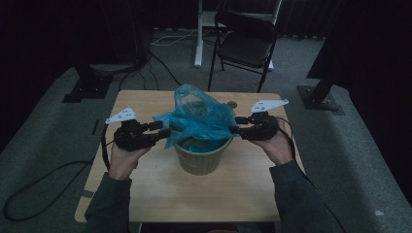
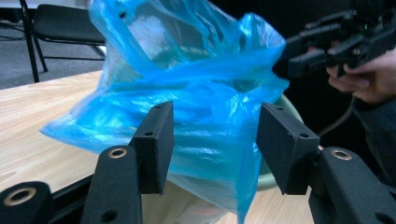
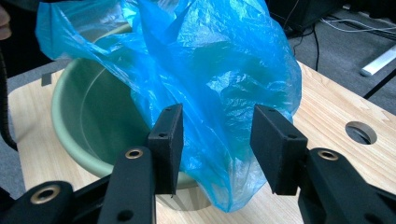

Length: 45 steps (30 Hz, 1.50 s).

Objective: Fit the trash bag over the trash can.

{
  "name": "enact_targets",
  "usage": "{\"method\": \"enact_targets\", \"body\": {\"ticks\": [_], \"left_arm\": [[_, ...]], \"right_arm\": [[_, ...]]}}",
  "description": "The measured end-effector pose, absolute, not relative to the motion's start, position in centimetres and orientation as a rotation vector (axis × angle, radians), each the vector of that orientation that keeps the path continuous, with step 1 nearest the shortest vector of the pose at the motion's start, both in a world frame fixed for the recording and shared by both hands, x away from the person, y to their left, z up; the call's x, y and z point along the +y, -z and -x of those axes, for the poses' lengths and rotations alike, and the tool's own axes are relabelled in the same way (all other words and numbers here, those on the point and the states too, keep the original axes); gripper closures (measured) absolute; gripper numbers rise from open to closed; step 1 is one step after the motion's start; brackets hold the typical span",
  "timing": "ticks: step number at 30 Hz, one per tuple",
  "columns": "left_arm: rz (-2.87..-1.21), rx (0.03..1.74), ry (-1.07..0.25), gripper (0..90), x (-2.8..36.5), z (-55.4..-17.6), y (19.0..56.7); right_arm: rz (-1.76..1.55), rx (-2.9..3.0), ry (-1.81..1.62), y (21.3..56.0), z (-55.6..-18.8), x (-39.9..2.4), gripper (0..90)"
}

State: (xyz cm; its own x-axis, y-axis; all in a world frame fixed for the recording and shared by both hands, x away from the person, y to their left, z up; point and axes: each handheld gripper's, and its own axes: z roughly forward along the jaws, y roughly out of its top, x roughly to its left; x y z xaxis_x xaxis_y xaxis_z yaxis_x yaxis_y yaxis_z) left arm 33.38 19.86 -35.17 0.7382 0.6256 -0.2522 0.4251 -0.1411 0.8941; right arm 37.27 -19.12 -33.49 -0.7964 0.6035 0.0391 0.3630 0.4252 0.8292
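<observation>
A crumpled blue plastic bag (image 1: 199, 116) bulges up out of a pale green round bin (image 1: 201, 158) in the middle of the wooden table (image 1: 218, 194). My left gripper (image 1: 163, 128) points at the bag's left side. In the left gripper view its jaws (image 2: 215, 140) stand wide apart, with the bag (image 2: 196, 93) hanging between and beyond them, and the pads do not press on it. From the other side, my right gripper (image 1: 234, 125) meets the bag. Its jaws (image 3: 217, 140) are also apart around a loose fold of the bag (image 3: 210, 70) over the bin's rim (image 3: 70, 135).
A black folding chair (image 1: 245, 41) stands behind the table, beside a white desk leg (image 1: 198, 34). Cables run over the grey floor at the left. The table has a round hole (image 3: 360, 132) near its far right. Black stand bases sit at both far corners.
</observation>
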Motion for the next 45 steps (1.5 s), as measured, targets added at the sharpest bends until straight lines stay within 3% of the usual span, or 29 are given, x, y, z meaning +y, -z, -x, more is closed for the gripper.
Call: {"method": "enact_targets", "body": {"ticks": [11,17,21,26,45], "left_arm": [[-1.826,0.856,-0.261,46.2,18.8,-32.1,35.7],[-1.870,0.903,-0.222,64.3,18.5,-32.2,37.0],[-1.882,0.890,-0.218,78.3,18.6,-31.7,37.4],[-1.880,0.882,-0.204,89.3,18.8,-31.2,37.9],[-1.917,0.923,-0.145,89.6,18.6,-31.0,41.0]], "right_arm": [[-0.838,2.420,-1.291,33.5,-37.6,-19.1,53.7],[-0.847,2.425,-1.258,33.8,-37.9,-18.8,55.9],[-0.863,2.426,-1.229,34.1,-38.4,-18.7,60.8],[-0.881,2.438,-1.207,34.4,-38.8,-18.5,67.5],[-0.923,2.434,-1.175,34.4,-38.8,-18.6,78.2]]}}
